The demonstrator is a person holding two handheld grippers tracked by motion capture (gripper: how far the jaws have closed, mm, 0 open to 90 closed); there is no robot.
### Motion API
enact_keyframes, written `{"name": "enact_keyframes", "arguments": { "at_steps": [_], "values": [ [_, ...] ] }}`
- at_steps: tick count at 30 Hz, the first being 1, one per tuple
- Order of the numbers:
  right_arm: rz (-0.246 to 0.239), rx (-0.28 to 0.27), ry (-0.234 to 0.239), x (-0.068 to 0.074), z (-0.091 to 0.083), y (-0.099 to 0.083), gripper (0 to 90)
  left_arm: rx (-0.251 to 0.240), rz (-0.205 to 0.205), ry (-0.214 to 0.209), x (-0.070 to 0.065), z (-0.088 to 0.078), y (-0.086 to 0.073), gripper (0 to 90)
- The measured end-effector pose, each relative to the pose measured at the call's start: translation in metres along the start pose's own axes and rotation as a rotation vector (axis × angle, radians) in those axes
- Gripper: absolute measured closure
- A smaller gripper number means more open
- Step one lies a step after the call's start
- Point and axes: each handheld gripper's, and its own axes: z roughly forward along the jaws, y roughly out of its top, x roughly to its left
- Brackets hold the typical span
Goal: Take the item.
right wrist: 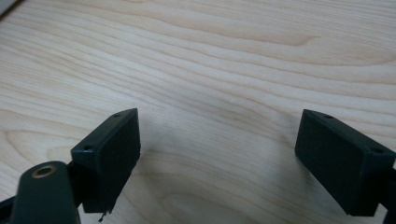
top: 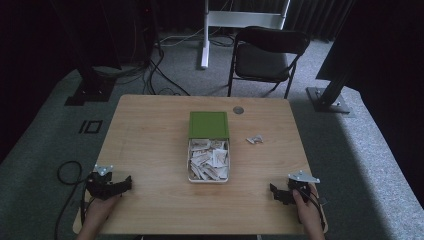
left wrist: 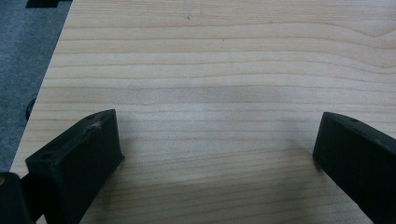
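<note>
Two grippers: the left gripper [top: 126, 183] and the right gripper [top: 273, 190] rest at the near corners of the pale wooden table [top: 150, 135], each held in a hand, each with jaws spread wide and nothing between them
Left gripper view: bare wood grain lies between its black jaws; the left gripper [left wrist: 215, 140] grips nothing
Right gripper view: the same, the right gripper [right wrist: 217, 140] stands wide over bare board
Thing in hand: the shallow white box filled with white paper slips [top: 208, 159] sits at mid-table, well apart from both grippers, its green square lid [top: 209, 124] lying flat just behind it and touching its far edge
Stray piece: a small crumpled white paper scrap [top: 255, 139] lies on the table to the right of the box, near it but apart
Risk, grip: thin slips may slide out of broad jaws or come up several at once
Risk, box: a low reach could nudge the light box and shift it against the lid
Risk, scrap: pressing flat on the scrap may only push it along the wood
Risk, cables: trailing cables near the table edge could drag
</note>
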Motion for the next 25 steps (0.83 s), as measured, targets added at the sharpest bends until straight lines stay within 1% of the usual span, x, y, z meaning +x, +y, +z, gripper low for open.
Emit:
{"name": "enact_keyframes", "arguments": {
  "at_steps": [2,3,12,15,25],
  "values": [
    [-0.030,0.007,-0.015,0.0004,-0.0004,-0.0013,14.1,0.000,0.000,0.000,0.0000,0.0000,0.0000,1.4],
    [-0.034,0.007,-0.011,0.0010,-0.0009,-0.0017,14.0,0.000,0.000,0.000,0.0000,0.0000,0.0000,1.4],
    [-0.047,0.009,0.002,0.0030,-0.0045,-0.0056,13.0,0.000,0.000,0.000,0.0000,0.0000,-0.0001,1.4],
    [-0.058,0.011,0.014,0.0037,-0.0053,-0.0064,12.6,0.000,0.000,0.000,0.0000,0.0000,-0.0001,1.4],
    [-0.057,0.011,0.014,0.0038,-0.0052,-0.0064,12.5,0.000,0.000,0.000,0.0000,0.0000,-0.0001,1.4]
  ]
}}
